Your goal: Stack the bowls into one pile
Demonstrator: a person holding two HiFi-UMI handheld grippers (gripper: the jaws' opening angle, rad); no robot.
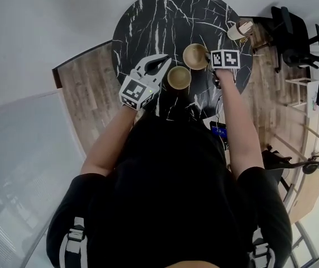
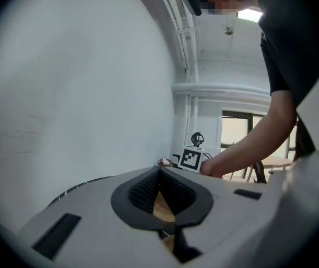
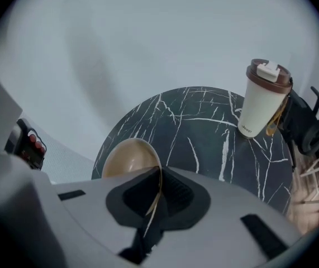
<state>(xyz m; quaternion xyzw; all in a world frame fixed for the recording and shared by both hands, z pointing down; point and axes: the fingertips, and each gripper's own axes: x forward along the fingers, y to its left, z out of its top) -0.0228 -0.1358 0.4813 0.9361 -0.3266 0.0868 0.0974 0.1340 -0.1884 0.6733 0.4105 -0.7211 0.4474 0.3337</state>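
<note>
Two tan bowls are over the round black marble table. My right gripper is shut on the rim of the farther bowl. In the right gripper view that rim runs as a thin edge between the dark pads of the right gripper, and the bowl juts out to the left above the table. My left gripper is at the near bowl's left rim. In the left gripper view a tan wedge of bowl sits between the nearly closed pads of the left gripper.
A white takeaway cup with a brown lid stands at the table's far right edge. A black office chair and other furniture lie beyond the table on the right. A wood floor borders the table on the left.
</note>
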